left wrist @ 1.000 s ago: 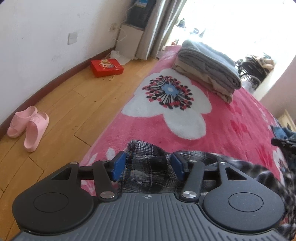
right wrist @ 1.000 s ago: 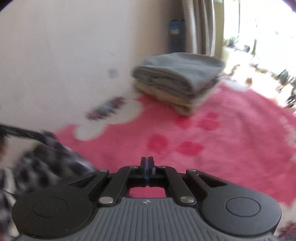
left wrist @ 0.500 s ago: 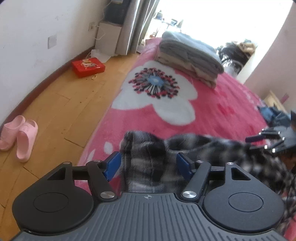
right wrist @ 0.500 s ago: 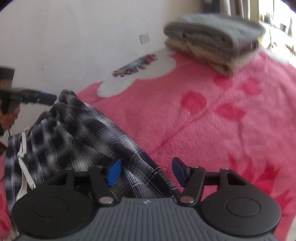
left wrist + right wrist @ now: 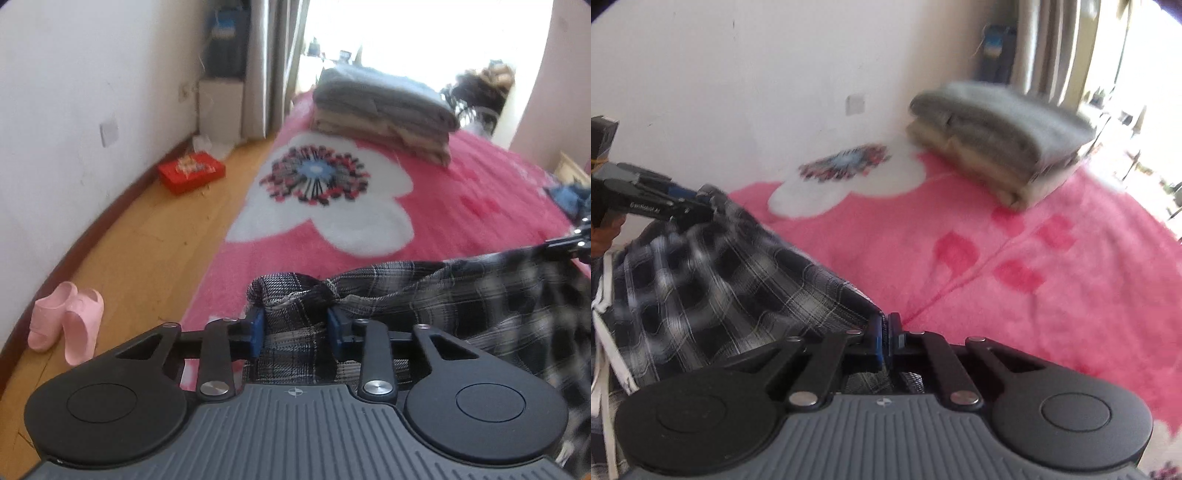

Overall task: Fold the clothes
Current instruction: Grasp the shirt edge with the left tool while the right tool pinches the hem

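Note:
A black-and-white plaid garment (image 5: 461,295) with a white drawstring lies partly lifted on the pink blanket (image 5: 480,184). My left gripper (image 5: 295,328) has a bunched corner of the garment between its blue pads (image 5: 256,328). The jaws are closing and the pads press the cloth from both sides. In the right wrist view, my right gripper (image 5: 886,332) is shut on a thin edge of the plaid garment (image 5: 720,280). The left gripper (image 5: 683,206) holds the far corner at the left. The cloth spans between the two grippers. The right gripper (image 5: 576,245) shows at the far right edge of the left wrist view.
A folded stack of grey and beige clothes (image 5: 384,110) sits at the far end of the blanket, beyond a white flower print (image 5: 325,206). Left of the bed is wooden floor with pink slippers (image 5: 66,321) and a red box (image 5: 192,171). Blue clothing (image 5: 569,195) lies at the right.
The right gripper, open over the plaid cloth half a second ago, has shut on its edge. The left jaws have narrowed onto the bunched corner. Both views have rolled slightly.

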The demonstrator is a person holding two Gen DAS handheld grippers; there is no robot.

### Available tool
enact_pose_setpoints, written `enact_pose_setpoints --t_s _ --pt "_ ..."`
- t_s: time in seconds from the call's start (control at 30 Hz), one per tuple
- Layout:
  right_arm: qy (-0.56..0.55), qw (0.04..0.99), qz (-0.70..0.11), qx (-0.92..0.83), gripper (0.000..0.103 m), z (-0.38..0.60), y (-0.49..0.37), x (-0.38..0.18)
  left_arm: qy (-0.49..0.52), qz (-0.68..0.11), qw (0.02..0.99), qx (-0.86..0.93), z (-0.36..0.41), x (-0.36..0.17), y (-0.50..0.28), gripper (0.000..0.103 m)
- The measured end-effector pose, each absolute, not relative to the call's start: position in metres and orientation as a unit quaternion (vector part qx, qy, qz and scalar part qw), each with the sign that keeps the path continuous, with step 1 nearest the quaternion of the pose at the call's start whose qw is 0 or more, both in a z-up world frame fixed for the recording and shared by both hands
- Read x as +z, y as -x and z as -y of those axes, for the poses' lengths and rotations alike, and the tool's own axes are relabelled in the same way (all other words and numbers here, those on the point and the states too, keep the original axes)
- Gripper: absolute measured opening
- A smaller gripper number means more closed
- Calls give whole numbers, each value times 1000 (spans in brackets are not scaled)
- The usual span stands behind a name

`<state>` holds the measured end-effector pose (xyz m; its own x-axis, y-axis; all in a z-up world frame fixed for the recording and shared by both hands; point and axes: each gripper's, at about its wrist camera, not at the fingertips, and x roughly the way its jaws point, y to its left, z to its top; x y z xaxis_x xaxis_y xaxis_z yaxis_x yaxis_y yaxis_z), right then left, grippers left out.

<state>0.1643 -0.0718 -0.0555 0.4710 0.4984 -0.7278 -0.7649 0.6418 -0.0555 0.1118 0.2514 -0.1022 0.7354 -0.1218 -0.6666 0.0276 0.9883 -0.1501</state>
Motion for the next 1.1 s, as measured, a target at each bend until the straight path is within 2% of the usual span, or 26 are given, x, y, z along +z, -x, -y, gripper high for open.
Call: enact_pose_setpoints --t_s 0.13,0.27,0.57,0.67,0.77,0.87,0.9,0.93,1.1 --pt "185 857 -316 362 3 71 -166 -34 80 -330 940 -32 -253 -84 -104 31" --pt "187 865 -309 349 3 61 -185 -33 77 -331 940 -23 -256 -78 -112 31" --pt "187 862 -335 331 3 36 -228 -89 41 -362 931 3 -250 -103 -138 31" --pt "176 863 -348 321 3 32 -237 -117 25 -371 928 11 -245 -112 -146 32" --pt "148 868 -355 314 4 36 -244 -118 17 -379 925 14 -242 -116 -152 37" --pt "63 856 -405 316 19 54 -261 -107 51 -392 918 21 -251 -112 -155 50" --pt "17 849 -425 314 39 65 -269 -102 72 -398 914 24 -257 -112 -155 60" --pt "-29 841 -441 311 55 76 -276 -99 96 -404 909 28 -263 -112 -156 64" --pt "-225 810 -465 276 64 139 -299 -83 195 -416 887 40 -287 -111 -152 67"
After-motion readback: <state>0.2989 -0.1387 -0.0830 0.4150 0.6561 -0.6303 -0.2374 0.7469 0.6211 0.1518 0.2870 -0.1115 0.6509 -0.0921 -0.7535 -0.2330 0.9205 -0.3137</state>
